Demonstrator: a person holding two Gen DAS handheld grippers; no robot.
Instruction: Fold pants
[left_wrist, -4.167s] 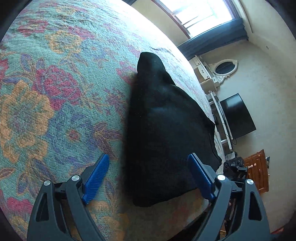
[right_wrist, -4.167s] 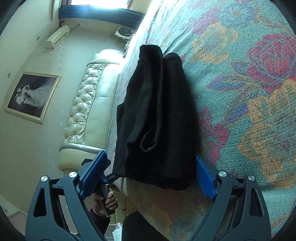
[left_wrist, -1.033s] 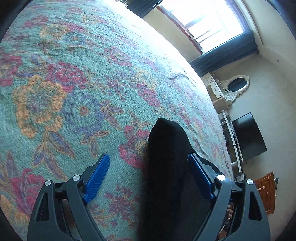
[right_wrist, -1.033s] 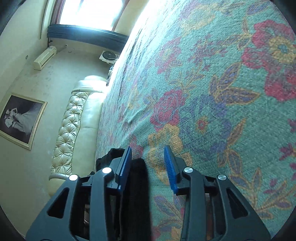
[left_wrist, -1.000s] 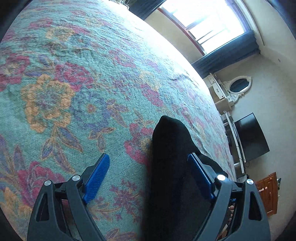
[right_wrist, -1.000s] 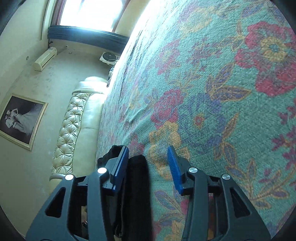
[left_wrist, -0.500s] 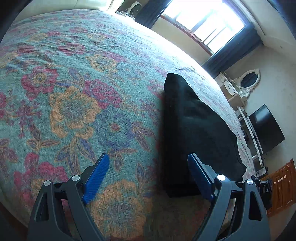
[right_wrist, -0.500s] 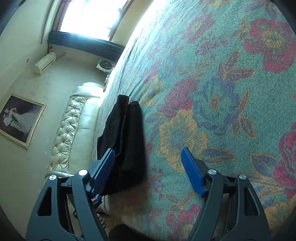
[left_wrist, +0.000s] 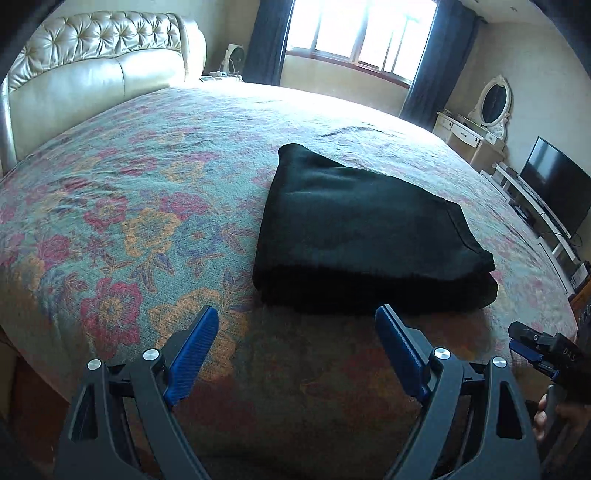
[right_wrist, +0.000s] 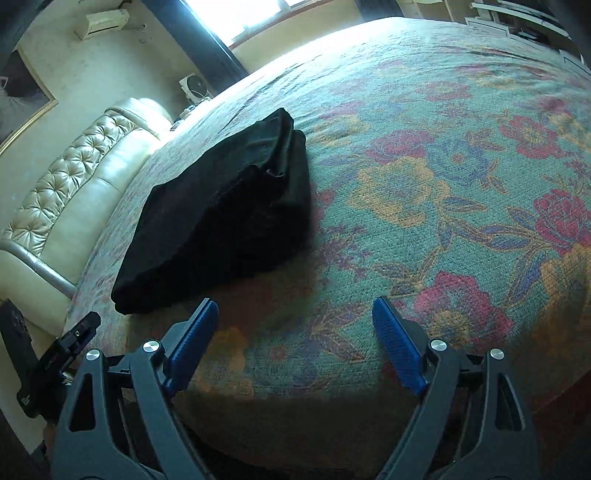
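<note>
On the bed: your black folded pants (left_wrist: 365, 236) lie as a thick flat stack on the flowered bedspread, near the edge closest to you, with layered edges showing on the near side (right_wrist: 221, 218).
Left gripper: your left gripper (left_wrist: 295, 354) hangs just short of the stack, tilted down toward it, blue pads wide apart with only bedspread between them; it touches nothing.
Right gripper: your right gripper (right_wrist: 293, 345) sits off to the side of the pants, angled down at bare bedspread; its jaws are opening, with nothing between them.
Each from the other: the right gripper's black tip and blue pad (left_wrist: 535, 350) show at the right edge of the left view, with your fingers (left_wrist: 543, 417) on its handle; the left gripper's dark body (right_wrist: 55, 358) shows at the lower left of the right view.
Surface: teal woven bedspread with red, orange and blue flowers (left_wrist: 140, 206), lightly rippled beyond the pants.
Room: cream tufted leather headboard (left_wrist: 96, 62); bright window with dark blue curtains (left_wrist: 362, 33); white dressing table with oval mirror (left_wrist: 491, 110); black flat television (left_wrist: 557, 184); wall air conditioner (right_wrist: 101, 22).
</note>
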